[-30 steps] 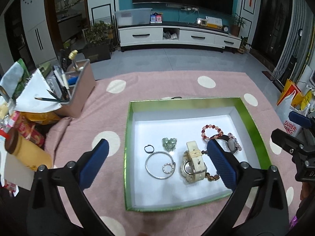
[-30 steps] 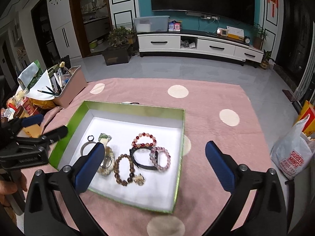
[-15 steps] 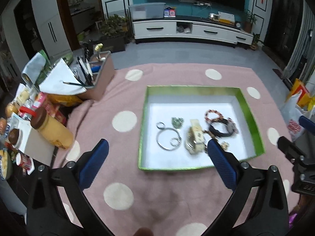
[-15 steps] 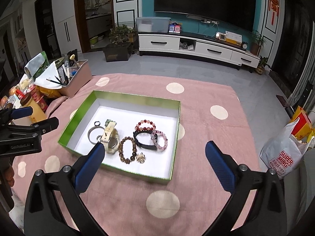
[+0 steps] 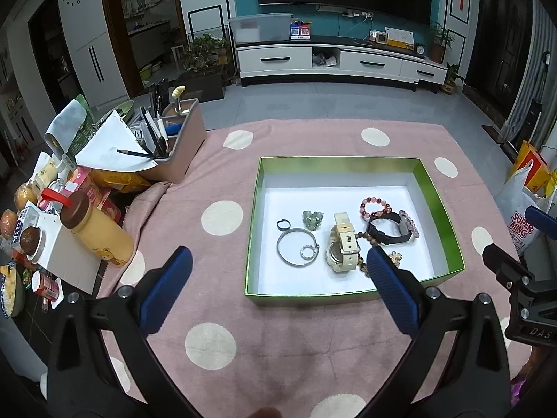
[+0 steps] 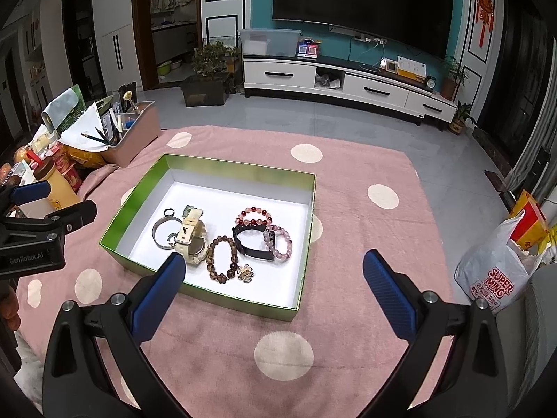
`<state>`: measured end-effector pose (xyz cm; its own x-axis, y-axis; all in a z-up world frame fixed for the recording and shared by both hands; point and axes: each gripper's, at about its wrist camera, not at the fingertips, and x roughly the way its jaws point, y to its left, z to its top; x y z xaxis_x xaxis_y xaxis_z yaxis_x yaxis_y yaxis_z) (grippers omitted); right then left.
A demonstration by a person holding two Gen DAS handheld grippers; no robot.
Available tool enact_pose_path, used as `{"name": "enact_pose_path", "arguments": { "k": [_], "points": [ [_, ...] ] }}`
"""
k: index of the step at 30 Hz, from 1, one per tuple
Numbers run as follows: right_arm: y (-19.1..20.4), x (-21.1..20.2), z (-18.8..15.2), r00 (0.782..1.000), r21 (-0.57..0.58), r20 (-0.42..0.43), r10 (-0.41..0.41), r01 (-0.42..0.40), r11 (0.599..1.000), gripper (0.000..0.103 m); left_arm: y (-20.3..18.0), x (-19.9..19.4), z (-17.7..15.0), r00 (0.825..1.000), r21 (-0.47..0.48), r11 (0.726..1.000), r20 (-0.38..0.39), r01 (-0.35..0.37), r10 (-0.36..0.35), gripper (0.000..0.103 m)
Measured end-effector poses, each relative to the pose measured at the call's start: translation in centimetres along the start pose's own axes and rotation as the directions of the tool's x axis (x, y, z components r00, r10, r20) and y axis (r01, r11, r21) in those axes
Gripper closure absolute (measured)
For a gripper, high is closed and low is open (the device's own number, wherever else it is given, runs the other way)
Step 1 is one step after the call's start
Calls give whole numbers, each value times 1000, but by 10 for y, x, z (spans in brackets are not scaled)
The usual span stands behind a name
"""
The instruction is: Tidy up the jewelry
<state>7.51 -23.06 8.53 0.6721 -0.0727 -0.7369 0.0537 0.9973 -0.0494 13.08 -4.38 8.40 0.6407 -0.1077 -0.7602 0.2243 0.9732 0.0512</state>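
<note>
Green-walled, the box (image 6: 139, 188) at centre frame holds all the jewelry I can see, from the cream watch (image 6: 190, 240) to the bead bracelets (image 6: 222, 258), so with my left gripper (image 5: 276, 280) and right gripper (image 6: 273, 280) both spread wide and empty, I judge sorting nearly finished.

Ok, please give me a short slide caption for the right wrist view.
Open right tool above a pink dotted cloth, facing a green box of bracelets and a watch.

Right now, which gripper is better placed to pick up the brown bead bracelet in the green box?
Probably the right gripper: open and empty, with the brown bead bracelet just ahead of its left finger. The left gripper, also open, sits nearer the silver bangle.
</note>
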Motion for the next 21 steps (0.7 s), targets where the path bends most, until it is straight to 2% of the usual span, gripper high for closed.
{"name": "enact_pose_path", "arguments": {
  "k": [21],
  "points": [
    [1, 18, 1, 1000, 1, -20, 8, -8, 1000, 1, -4, 22, 3, 999, 10, 1000, -20, -25, 25, 2]
  ]
}}
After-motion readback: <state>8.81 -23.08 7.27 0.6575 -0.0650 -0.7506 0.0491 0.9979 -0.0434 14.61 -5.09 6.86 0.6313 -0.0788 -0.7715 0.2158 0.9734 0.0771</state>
